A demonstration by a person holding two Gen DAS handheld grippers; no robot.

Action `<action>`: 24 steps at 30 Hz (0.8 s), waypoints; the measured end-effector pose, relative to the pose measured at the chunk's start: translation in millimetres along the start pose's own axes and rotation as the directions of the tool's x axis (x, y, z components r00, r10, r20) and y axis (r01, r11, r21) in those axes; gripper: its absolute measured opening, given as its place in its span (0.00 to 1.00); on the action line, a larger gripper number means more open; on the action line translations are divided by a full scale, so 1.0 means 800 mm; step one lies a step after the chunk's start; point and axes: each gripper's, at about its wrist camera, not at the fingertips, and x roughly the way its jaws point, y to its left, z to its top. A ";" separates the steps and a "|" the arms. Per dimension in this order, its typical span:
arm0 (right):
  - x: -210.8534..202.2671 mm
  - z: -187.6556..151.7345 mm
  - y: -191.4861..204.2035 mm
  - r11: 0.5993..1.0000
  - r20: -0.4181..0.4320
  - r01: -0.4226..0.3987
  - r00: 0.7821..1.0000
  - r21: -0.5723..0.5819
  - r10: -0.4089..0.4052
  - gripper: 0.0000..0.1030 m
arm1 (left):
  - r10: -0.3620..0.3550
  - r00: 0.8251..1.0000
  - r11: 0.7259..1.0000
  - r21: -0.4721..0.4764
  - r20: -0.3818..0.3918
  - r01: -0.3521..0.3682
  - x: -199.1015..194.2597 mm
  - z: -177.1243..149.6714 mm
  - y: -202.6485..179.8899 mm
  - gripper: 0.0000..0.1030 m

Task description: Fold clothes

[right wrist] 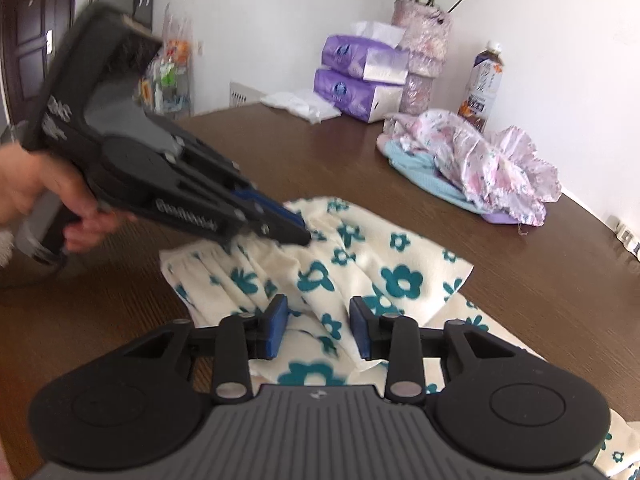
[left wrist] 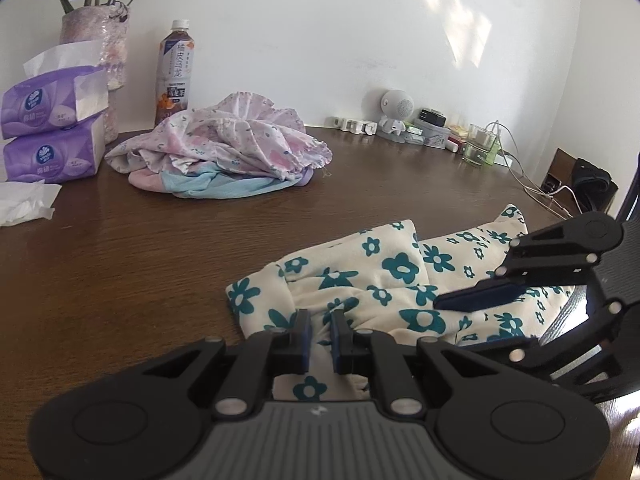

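A cream garment with teal flowers (left wrist: 380, 272) (right wrist: 400, 276) lies rumpled on the brown wooden table (left wrist: 120, 280). My left gripper (left wrist: 321, 334) is at its gathered near-left edge. The jaws are nearly together, with cloth pinched in the narrow gap. In the right wrist view a hand holds this gripper (right wrist: 298, 236), its tip down on the cloth. My right gripper (right wrist: 318, 328) hovers open over the garment's near part, with nothing between its fingers. From the left wrist view it (left wrist: 440, 303) comes in from the right, low above the cloth.
A heap of pink floral and light blue clothes (left wrist: 224, 148) (right wrist: 472, 160) sits further back. Along the wall stand two purple tissue packs (left wrist: 48, 128), a vase (left wrist: 100, 40), a tea bottle (left wrist: 174, 72), small gadgets (left wrist: 400, 120) and a glass (left wrist: 480, 144). Cables (left wrist: 532, 188) trail at the right.
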 end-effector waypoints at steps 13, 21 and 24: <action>-0.022 -0.031 -0.049 0.974 0.004 -0.220 0.975 -0.048 0.221 0.31 | 0.183 0.983 0.981 -0.062 -0.015 -0.184 -0.004 -0.009 -0.069 0.07; -0.056 -0.073 -0.076 0.950 0.021 -0.307 0.951 -0.062 0.309 0.31 | 0.342 0.939 0.938 -0.050 -0.014 -0.343 0.002 -0.018 -0.151 0.07; -0.066 -0.083 -0.086 0.949 0.021 -0.310 0.950 -0.053 0.312 0.31 | 0.349 0.937 0.935 -0.068 -0.009 -0.349 0.009 -0.017 -0.166 0.07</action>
